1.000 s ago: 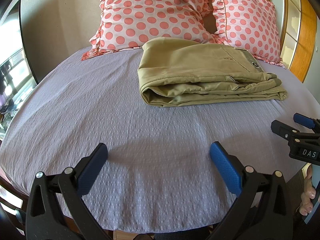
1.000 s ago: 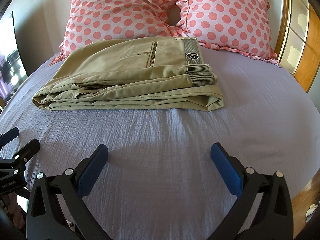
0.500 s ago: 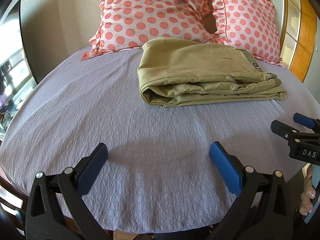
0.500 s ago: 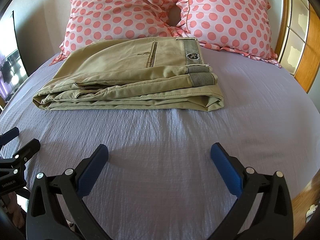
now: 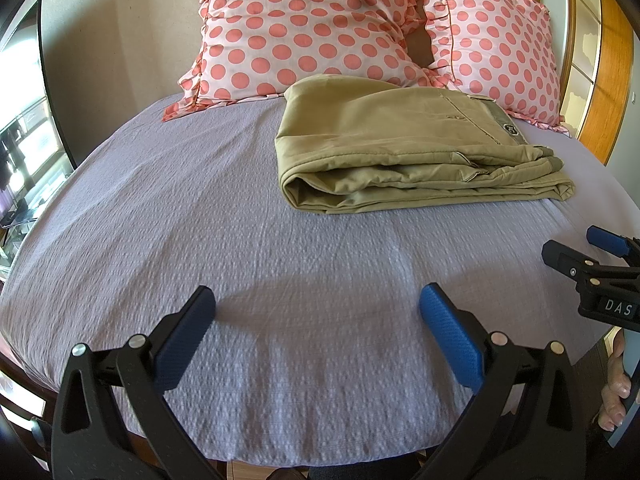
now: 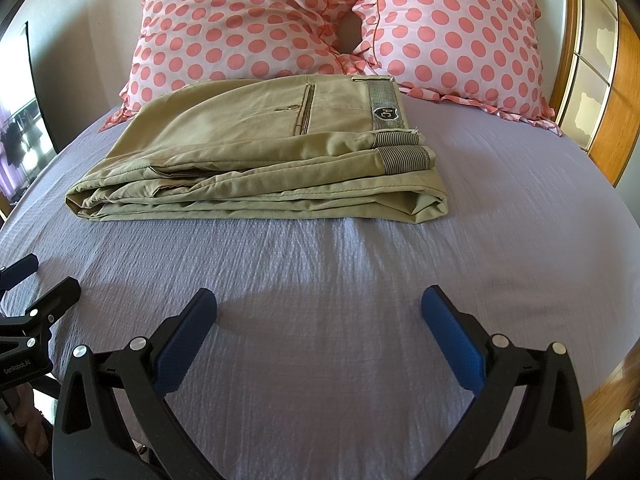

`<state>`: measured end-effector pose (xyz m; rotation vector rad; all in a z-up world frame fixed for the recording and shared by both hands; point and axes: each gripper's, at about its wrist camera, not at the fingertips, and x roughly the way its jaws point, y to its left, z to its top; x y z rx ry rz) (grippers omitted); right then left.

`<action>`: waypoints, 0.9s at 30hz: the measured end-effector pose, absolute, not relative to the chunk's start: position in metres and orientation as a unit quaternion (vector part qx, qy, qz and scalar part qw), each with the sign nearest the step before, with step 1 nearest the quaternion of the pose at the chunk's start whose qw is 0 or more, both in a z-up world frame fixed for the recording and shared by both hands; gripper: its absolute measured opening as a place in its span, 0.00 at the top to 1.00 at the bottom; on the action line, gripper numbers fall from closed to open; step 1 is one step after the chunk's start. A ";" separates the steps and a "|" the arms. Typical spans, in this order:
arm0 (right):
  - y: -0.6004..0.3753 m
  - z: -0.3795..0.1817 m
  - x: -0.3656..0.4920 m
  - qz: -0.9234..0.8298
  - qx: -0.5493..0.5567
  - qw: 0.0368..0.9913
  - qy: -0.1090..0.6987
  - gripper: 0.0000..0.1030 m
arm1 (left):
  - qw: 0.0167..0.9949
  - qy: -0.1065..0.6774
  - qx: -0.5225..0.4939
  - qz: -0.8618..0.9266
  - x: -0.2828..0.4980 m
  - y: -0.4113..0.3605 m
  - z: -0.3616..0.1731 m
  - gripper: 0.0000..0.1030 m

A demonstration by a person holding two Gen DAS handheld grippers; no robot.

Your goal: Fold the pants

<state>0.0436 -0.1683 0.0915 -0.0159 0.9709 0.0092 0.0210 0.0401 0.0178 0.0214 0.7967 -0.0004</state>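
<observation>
The khaki pants (image 5: 400, 152) lie folded in a flat stack on the lilac bedsheet (image 5: 200, 220), just in front of the pillows; they also show in the right wrist view (image 6: 260, 160), striped waistband to the right. My left gripper (image 5: 316, 320) is open and empty, low over the sheet near the bed's front edge, well short of the pants. My right gripper (image 6: 320, 320) is open and empty, likewise short of the pants. Each gripper shows at the other view's edge.
Two pink polka-dot pillows (image 6: 248, 28) (image 6: 460, 32) lean at the head of the bed behind the pants. A wooden headboard frame (image 6: 612, 120) runs along the right. A dark mirror or screen edge (image 5: 44, 80) stands at the left.
</observation>
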 end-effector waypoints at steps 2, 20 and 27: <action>-0.168 0.092 0.044 0.004 -0.008 0.884 0.467 0.01 | 0.921 0.390 0.010 0.000 0.022 0.040 0.018 0.02; -0.169 0.092 0.043 0.006 -0.008 0.884 0.467 0.01 | 0.913 0.409 0.008 -0.001 0.028 0.040 0.022 0.02; -0.169 0.092 0.044 0.006 -0.008 0.884 0.467 0.01 | 0.914 0.407 0.007 0.001 0.028 0.040 0.021 0.02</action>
